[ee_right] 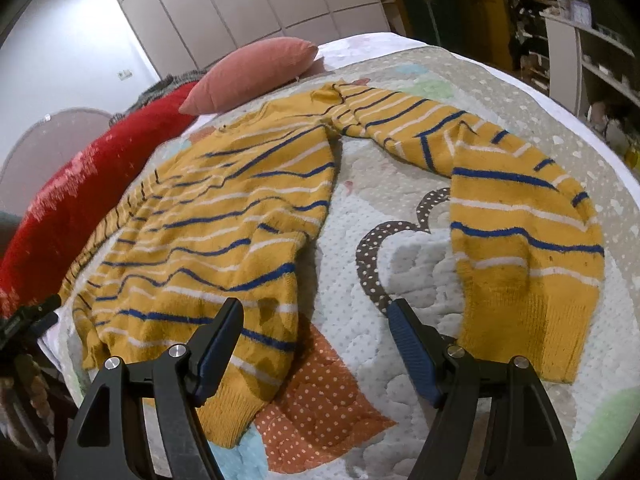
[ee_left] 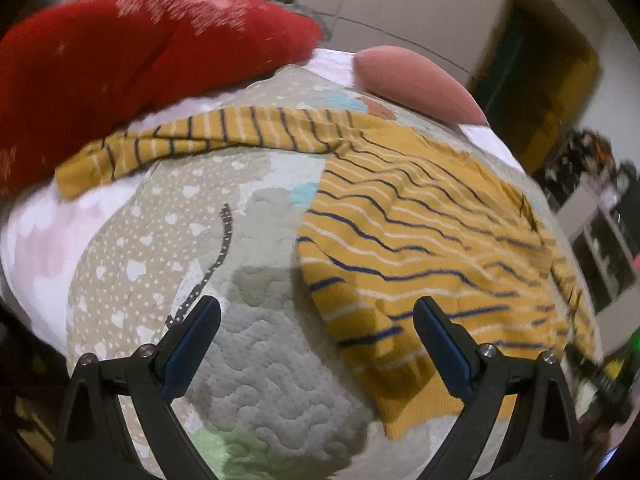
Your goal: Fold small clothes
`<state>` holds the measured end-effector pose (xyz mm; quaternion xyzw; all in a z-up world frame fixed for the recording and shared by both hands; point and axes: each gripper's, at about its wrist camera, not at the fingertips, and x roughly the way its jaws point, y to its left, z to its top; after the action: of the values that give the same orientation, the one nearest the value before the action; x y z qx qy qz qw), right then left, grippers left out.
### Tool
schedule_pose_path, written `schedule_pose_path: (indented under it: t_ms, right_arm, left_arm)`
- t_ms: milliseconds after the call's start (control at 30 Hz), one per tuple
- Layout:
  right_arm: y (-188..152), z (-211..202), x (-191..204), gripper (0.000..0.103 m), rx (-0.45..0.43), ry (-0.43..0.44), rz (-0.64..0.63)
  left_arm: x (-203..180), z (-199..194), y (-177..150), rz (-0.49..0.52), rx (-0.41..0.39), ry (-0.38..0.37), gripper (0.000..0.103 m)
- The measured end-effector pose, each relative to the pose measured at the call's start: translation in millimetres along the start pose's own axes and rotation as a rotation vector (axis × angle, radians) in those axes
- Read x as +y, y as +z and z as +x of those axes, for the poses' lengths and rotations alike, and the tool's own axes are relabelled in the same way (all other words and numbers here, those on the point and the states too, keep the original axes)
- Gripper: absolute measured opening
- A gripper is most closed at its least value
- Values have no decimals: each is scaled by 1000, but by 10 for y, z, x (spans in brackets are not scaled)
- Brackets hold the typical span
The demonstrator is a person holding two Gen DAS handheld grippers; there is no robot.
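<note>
1. A mustard striped sweater (ee_right: 224,216) is lying spread flat on a patchwork quilt (ee_right: 408,264) covering a bed, ahead of both tools; its body is reaching under the left finger of the right tool (ee_right: 316,312).
2. The right tool is hovering released, jaws wide apart and gripping nothing, with the sweater's hem just beside its left finger and one sleeve (ee_right: 524,240) lying ahead to its right, cuff nearest the tool.
3. The left tool (ee_left: 316,312) is likewise hanging released and empty, its right finger overlapping the sweater's (ee_left: 420,240) lower edge; whether it is touching the knit cannot be told.
4. The other sleeve (ee_left: 208,136) is stretching away to the far left of the left tool.
5. The left wrist view is blurring heavily, so the stripes and the room beyond are hard to make out.
6. A red knitted item (ee_left: 120,64) is lying far ahead-left, cut off by the lens edge; a pink cushion (ee_right: 256,72) is resting beyond the sweater's collar.
7. Shelves (ee_right: 592,52) at far right are holding clutter too small to identify.
</note>
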<state>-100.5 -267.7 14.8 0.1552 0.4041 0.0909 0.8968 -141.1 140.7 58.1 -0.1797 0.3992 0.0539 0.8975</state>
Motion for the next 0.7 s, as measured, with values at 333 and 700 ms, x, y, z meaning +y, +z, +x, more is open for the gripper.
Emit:
schedule_pose_path:
  t_ms: [333, 700]
  right_arm:
    - [-14, 3, -117, 81, -5, 99, 61]
    - [-176, 212, 434, 34, 71, 142, -35]
  left_arm:
    - [-61, 437, 50, -44, 98, -146, 96]
    - [-618, 506, -242, 171, 146, -110, 17]
